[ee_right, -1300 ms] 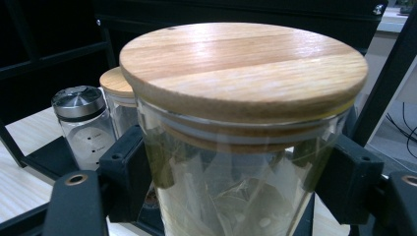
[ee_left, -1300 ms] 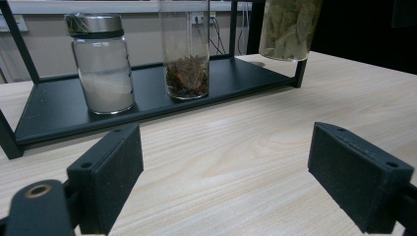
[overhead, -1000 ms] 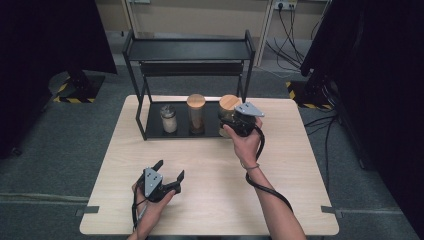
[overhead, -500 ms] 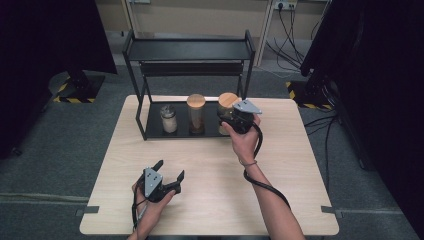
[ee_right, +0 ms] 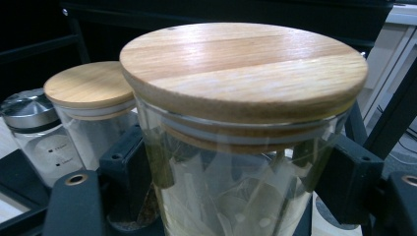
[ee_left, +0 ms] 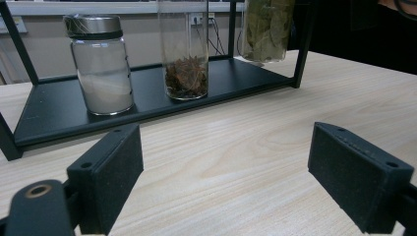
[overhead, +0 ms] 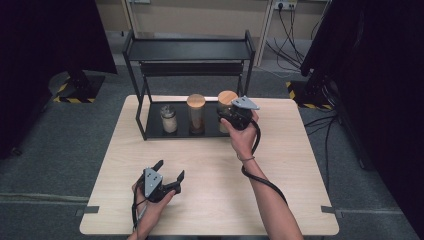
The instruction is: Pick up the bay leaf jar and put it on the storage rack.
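Observation:
A glass jar of green leaves [overhead: 226,97] with a wooden lid stands at the right end of the black rack's lower shelf [overhead: 152,131]. My right gripper [overhead: 226,118] is shut on its glass body, just under the lid. In the right gripper view the leaf jar [ee_right: 241,73] sits between the black pads [ee_right: 346,182], which press its sides. Whether it is lifted off the shelf I cannot tell. My left gripper [overhead: 170,169] rests low at the table's front left, open, with bare wood between its pads [ee_left: 105,172].
A tall wooden-lidded jar [overhead: 196,112] holding star anise [ee_left: 186,73] and a small metal-capped jar of white powder [overhead: 169,119] stand left of the leaf jar. The rack's top shelf [overhead: 187,50] overhangs them. Its right front post [ee_left: 301,44] stands beside the leaf jar.

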